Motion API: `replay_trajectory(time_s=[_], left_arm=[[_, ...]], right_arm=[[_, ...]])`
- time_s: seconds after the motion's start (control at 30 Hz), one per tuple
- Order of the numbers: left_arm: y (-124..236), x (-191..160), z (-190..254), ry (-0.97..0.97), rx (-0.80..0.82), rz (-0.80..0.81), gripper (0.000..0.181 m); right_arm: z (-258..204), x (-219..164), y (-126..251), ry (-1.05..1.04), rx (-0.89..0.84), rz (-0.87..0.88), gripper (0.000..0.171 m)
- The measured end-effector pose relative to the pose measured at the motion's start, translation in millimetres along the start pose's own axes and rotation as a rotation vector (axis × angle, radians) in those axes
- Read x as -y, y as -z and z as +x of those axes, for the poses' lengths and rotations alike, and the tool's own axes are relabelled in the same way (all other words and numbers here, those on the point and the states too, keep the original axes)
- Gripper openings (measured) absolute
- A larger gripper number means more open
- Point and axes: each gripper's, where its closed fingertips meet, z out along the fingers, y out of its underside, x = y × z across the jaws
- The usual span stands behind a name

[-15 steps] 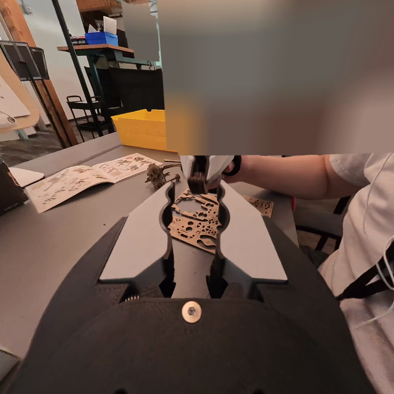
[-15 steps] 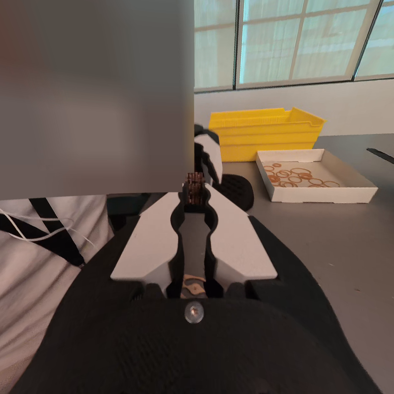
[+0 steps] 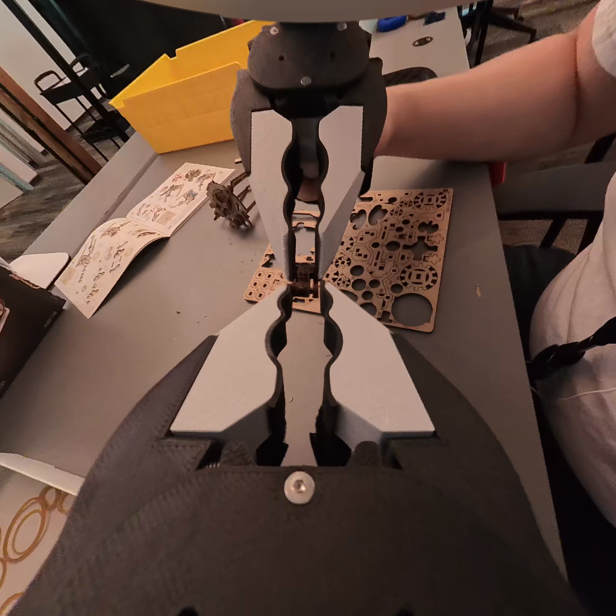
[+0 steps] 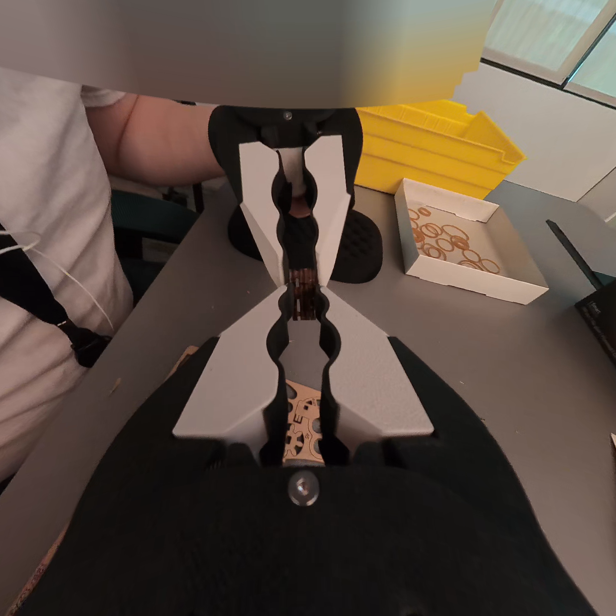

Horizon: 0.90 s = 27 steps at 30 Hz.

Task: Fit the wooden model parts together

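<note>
Left wrist view is showing the small wooden assembly (image 3: 302, 283) pinched between both tools, tip to tip, above the grey table (image 3: 160, 320). You are clenching your left gripper (image 3: 301, 289) on its near end while your right gripper (image 3: 301, 271) is reaching down from opposite and gripping its far end; in the right wrist view the stacked wooden piece (image 4: 302, 295) is sitting clamped between the right gripper (image 4: 302, 300) and the left gripper (image 4: 302, 278). Half a second ago the right gripper alone was carrying it and the left was standing open, farther back. Under the tips the laser-cut parts sheet (image 3: 393, 253) is lying flat, with a half-built gear model (image 3: 230, 206) and an open instruction booklet (image 3: 140, 230) to its left. A yellow bin (image 3: 180, 106) is standing at the far edge, and a white tray of rubber bands (image 4: 466, 246) is resting near it.
</note>
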Motion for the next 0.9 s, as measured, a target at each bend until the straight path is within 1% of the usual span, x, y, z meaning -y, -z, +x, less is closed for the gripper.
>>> replay_trajectory(time_s=[0.1, 0.2, 0.3, 0.4, 0.47, 0.6, 0.77, 0.9], left_arm=[[1, 2, -2, -0.026, 0.03, 0.029, 0.013], [12, 21, -7, -0.001, 0.057, 0.184, 0.012], [30, 45, -7, 0.031, 0.051, 0.398, 0.013], [42, 54, -10, 0.101, 0.034, 0.517, 0.012], [42, 54, -10, 0.12, 0.021, 0.525, 0.012], [35, 53, -4, 0.084, 0.008, 0.499, 0.012], [29, 54, 1, 0.073, -0.014, 0.49, 0.013], [27, 53, 1, 0.079, -0.022, 0.485, 0.012]], right_arm=[[1, 4, 2, 0.045, -0.023, 0.028, 0.011], [8, 22, 14, 0.075, -0.075, 0.142, 0.031], [11, 35, 26, 0.085, -0.088, 0.236, 0.032], [1, 52, 31, 0.063, -0.031, 0.359, 0.029], [2, 56, 30, 0.039, -0.037, 0.386, 0.029], [-1, 53, 24, 0.039, -0.025, 0.367, 0.025], [-6, 54, 23, 0.006, 0.02, 0.378, 0.012], [-6, 52, 22, -0.024, 0.036, 0.359, 0.012]])
